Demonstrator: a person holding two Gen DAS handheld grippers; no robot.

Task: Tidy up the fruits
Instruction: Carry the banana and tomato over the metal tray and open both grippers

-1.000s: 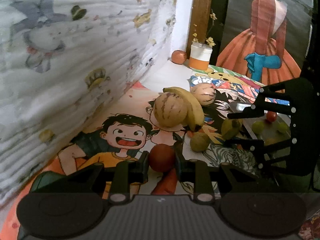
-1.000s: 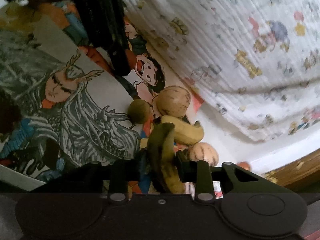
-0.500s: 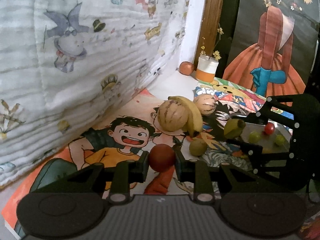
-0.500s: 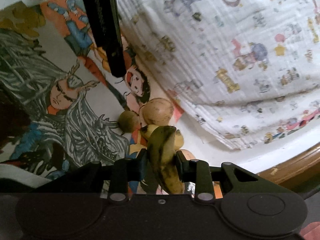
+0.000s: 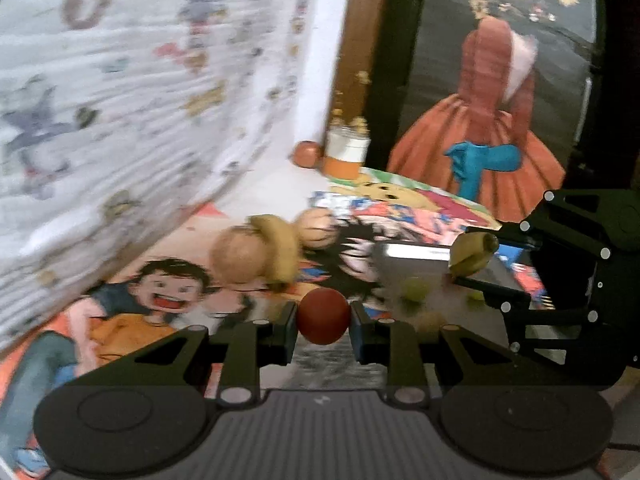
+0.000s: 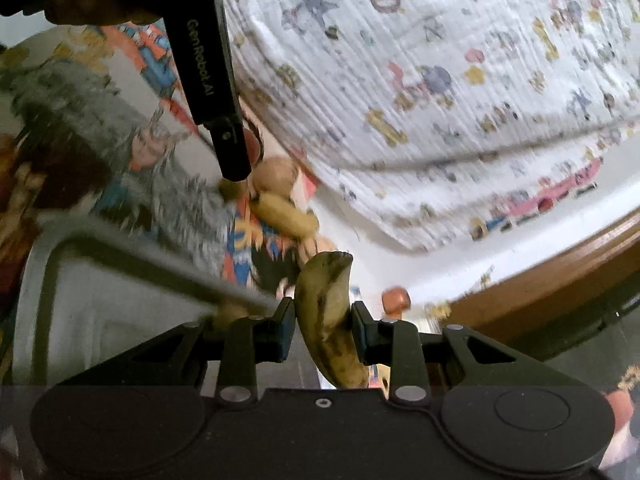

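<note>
Clamping a red fruit [image 5: 323, 316], left gripper [image 5: 323, 320] hangs above the printed mat [image 5: 160, 312]. Right gripper [image 6: 323, 320] pinches a spotted banana [image 6: 326, 312] beside the metal tray [image 6: 48, 264]. Loose fruit pile [image 5: 256, 252] sits mid-mat.

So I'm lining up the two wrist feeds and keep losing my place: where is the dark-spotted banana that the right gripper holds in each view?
Left wrist view: the banana is at the right, mid-height, clamped in the right gripper above the metal tray.
Right wrist view: the banana is at bottom centre, upright between the pads.
Shared landmark: the round tan melon beside a yellow banana.
</note>
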